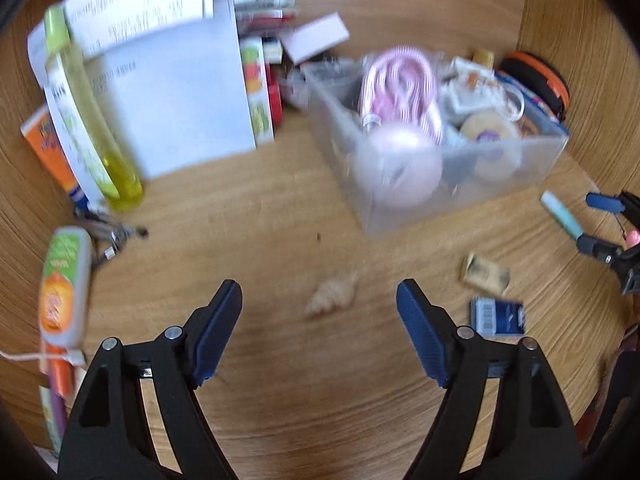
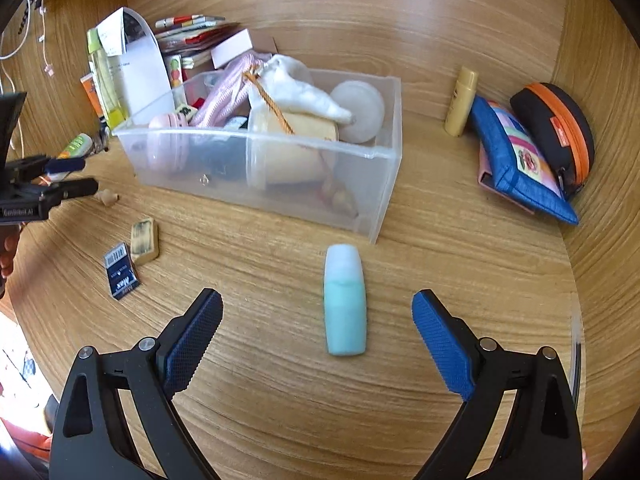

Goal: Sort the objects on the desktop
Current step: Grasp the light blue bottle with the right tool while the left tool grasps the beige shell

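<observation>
Desktop things lie all over the wooden worktop (image 2: 280, 400). A little teal bottle (image 2: 345, 302) with a white cap lies flat between the spread fingers of the right tongs (image 2: 318, 312), touching neither one. The left tongs (image 1: 320, 300) are spread wide too, with nothing held; a small tan seashell (image 1: 332, 294) lies on the wood between their tips. Behind sits a clear plastic box (image 2: 384, 152), full of a pink cord (image 1: 400, 76), a pink ball (image 1: 404, 164) and other bits. A wooden tile (image 2: 144, 240) and a dark blue packet (image 2: 120, 276) lie near each other, left of the bottle.
</observation>
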Available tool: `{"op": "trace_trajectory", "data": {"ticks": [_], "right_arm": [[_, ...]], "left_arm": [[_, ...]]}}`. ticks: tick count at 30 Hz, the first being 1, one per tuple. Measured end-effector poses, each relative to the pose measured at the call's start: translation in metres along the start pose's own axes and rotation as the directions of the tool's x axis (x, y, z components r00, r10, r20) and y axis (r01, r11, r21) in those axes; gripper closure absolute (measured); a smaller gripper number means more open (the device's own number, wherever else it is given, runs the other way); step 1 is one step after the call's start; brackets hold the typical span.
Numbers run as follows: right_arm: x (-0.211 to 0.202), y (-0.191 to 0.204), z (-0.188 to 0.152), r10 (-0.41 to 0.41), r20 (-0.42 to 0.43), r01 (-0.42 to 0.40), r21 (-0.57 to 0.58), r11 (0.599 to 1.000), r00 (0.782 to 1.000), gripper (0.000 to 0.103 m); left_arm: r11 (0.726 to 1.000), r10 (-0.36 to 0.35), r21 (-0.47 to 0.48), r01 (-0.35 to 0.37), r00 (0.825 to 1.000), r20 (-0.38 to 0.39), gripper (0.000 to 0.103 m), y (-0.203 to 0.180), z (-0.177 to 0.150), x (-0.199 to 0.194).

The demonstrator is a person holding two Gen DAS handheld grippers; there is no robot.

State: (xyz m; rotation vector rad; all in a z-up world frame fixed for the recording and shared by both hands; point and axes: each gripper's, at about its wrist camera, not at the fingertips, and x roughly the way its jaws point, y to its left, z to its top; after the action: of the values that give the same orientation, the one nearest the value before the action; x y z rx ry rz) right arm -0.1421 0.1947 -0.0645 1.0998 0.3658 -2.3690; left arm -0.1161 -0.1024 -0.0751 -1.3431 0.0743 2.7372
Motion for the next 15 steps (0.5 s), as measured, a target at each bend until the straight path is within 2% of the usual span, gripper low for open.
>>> {"op": "trace_trajectory", "data": {"ticks": [6, 10, 13, 14, 15], "right_arm": [[0.006, 0.001, -0.003, -0.036, -0.020, 0.036, -0.003, 0.999, 0.999, 0.008], [0.008, 0.001, -0.003, -0.074, -0.015, 0.074, -0.023, 0.997, 0.997, 0.008], [0.011, -0.002, -0.001, -0.073, -0.019, 0.072, -0.025, 0.997, 0.997, 0.010], [0.013, -0.003, 0.000, -0.069, -0.020, 0.069, -0.024, 0.997, 0.997, 0.013], [0.015, -0.003, 0.001, -0.067, -0.023, 0.066, -0.023, 0.998, 0.997, 0.020]], "left_arm": [[1.000, -0.003, 0.028, 0.003, 1.000, -0.015, 0.024, -0.006, -0.010, 0.013], [1.000, -0.021, 0.022, 0.021, 1.000, -0.008, 0.035, -0.003, -0.007, 0.016], [1.000, -0.015, 0.021, 0.015, 1.000, 0.000, 0.041, -0.003, -0.004, 0.017], [1.000, -0.015, 0.020, 0.015, 1.000, 0.003, 0.044, -0.003, -0.004, 0.017], [1.000, -0.016, 0.024, 0.016, 1.000, 0.004, 0.045, -0.003, -0.004, 0.017]]}}
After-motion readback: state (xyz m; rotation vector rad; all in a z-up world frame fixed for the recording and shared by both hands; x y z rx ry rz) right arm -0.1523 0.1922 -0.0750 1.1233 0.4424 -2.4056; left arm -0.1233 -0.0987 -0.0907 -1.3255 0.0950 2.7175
